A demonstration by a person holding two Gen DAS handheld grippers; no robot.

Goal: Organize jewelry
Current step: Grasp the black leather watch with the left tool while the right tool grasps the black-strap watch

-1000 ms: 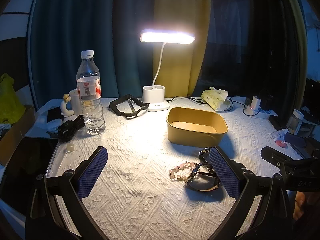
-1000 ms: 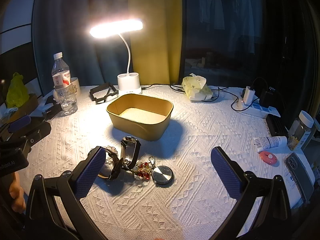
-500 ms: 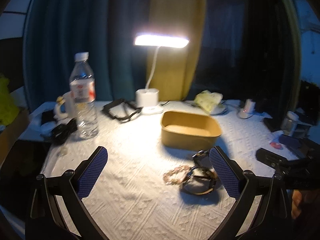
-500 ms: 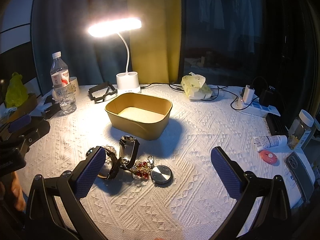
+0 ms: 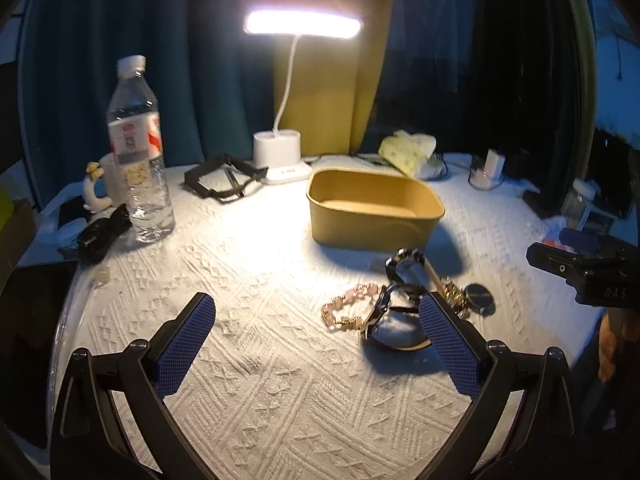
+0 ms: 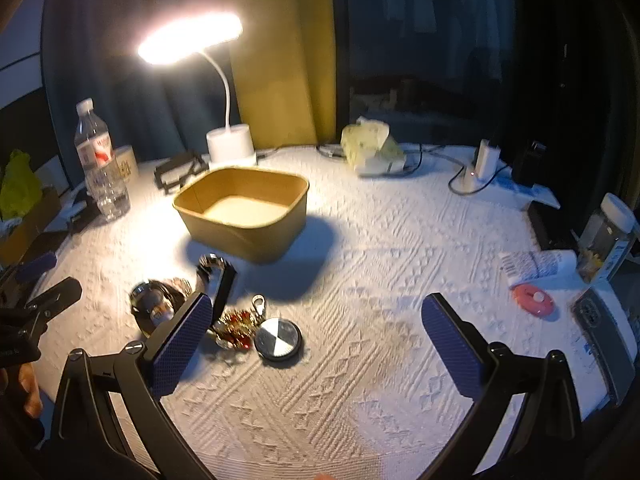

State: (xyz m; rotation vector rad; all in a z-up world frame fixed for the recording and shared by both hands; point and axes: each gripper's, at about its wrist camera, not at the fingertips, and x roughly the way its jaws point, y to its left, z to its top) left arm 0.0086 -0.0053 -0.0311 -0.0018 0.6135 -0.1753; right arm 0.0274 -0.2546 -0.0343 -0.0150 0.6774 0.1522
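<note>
Well, both grippers hovered wide open over the desk [image 5: 280, 380], fingers holding nothing: left gripper [image 5: 316, 344], right gripper [image 6: 316, 344]. Jewelry pile [image 5: 404, 304] lay on the cloth just before the empty tan box [image 5: 372, 212], under the lamp [image 5: 304, 24].

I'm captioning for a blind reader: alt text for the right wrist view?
An open right gripper hovers over a white tablecloth, with a jewelry pile by its left finger. Behind the pile stand an empty tan box and a lit desk lamp.
</note>
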